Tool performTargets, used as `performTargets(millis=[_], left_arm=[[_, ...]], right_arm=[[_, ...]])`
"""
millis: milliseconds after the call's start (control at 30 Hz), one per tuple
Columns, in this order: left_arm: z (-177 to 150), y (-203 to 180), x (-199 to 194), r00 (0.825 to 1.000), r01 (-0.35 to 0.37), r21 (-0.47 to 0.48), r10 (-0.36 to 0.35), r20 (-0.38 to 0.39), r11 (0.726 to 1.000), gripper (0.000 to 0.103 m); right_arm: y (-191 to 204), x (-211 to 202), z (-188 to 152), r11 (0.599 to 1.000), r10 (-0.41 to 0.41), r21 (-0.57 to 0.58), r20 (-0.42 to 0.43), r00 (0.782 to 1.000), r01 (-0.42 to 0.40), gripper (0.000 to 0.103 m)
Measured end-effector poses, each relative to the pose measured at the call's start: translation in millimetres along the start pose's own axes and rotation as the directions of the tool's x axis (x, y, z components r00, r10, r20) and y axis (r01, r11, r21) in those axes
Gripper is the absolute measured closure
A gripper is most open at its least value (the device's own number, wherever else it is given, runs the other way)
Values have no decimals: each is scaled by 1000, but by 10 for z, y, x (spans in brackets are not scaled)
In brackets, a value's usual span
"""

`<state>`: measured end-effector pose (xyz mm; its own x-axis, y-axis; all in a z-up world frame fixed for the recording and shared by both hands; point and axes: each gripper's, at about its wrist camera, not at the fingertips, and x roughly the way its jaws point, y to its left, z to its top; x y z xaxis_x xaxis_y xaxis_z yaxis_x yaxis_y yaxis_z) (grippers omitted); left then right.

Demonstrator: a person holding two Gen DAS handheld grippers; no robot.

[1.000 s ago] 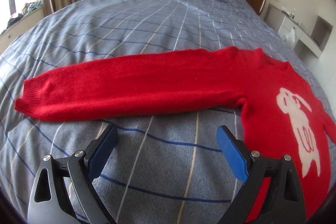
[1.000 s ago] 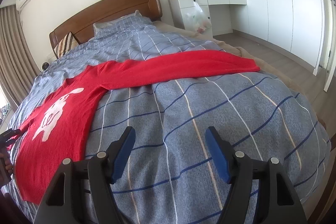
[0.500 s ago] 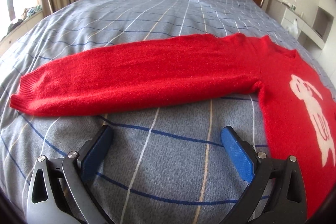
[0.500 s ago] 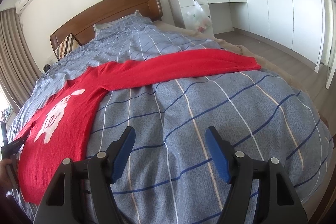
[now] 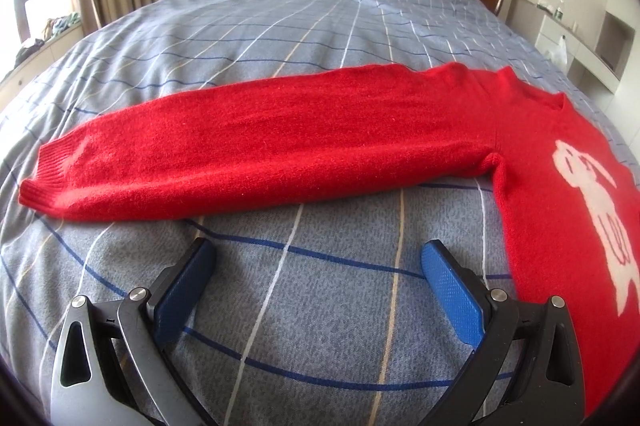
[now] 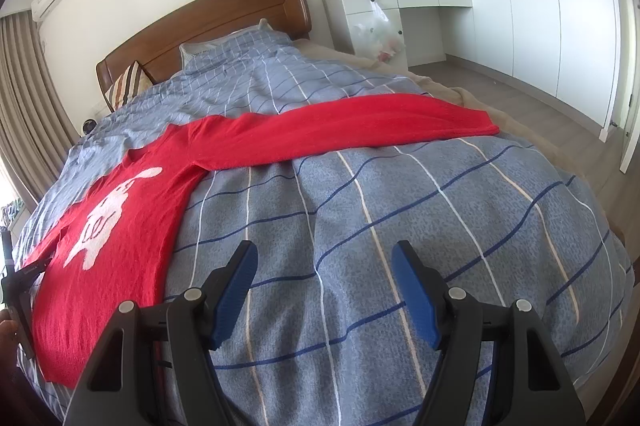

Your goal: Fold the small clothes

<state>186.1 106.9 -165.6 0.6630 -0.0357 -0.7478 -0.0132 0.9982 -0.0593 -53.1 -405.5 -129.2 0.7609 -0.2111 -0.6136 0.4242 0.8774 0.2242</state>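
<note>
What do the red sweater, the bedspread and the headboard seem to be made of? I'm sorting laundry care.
Red sweater: looks like soft knit wool or acrylic, matte and fuzzy, with a ribbed cuff; the exact fibre cannot be told.
Bedspread: woven fabric, probably cotton, matte blue-grey with thin check lines and soft creases.
Headboard: wood, reddish-brown, with a smooth semi-gloss sheen.

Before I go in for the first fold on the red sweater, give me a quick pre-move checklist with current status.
1. Left gripper open, nothing between the pads: ok.
2. Right gripper open, nothing held: ok.
3. Red sweater lying flat on the bedspread, white animal print up: ok.
4. Both sleeves spread out straight, left sleeve and right sleeve: ok.
5. Nothing lying on the sweater: ok.
6. Bottom hem smooth: cannot tell, it is hidden behind the gripper bodies.
</note>
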Motion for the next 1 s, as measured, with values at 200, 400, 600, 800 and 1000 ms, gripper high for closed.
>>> performTargets(millis=[200, 400, 600, 800, 1000], left_arm=[[0, 3, 0, 1000, 0, 0, 0, 0, 1000, 0], [0, 3, 2, 1000, 1, -1, -1, 0, 1000, 0], [0, 2, 3, 1000, 1, -1, -1, 0, 1000, 0], [0, 4, -1, 1000, 1, -1, -1, 0, 1000, 0], [-1, 4, 0, 1000, 1, -1, -1, 0, 1000, 0]], right_arm=[[34, 20, -1, 1000, 4, -12, -5, 1000, -4, 34], [86, 45, -12, 999, 7, -39, -11, 1000, -7, 34], [92, 29, -10, 999, 2, -45, -3, 1000, -2, 34], [79, 7, -6, 999, 11, -44, 0, 1000, -11, 34], [84, -6, 2, 998, 28, -47, 0, 1000, -28, 34]])
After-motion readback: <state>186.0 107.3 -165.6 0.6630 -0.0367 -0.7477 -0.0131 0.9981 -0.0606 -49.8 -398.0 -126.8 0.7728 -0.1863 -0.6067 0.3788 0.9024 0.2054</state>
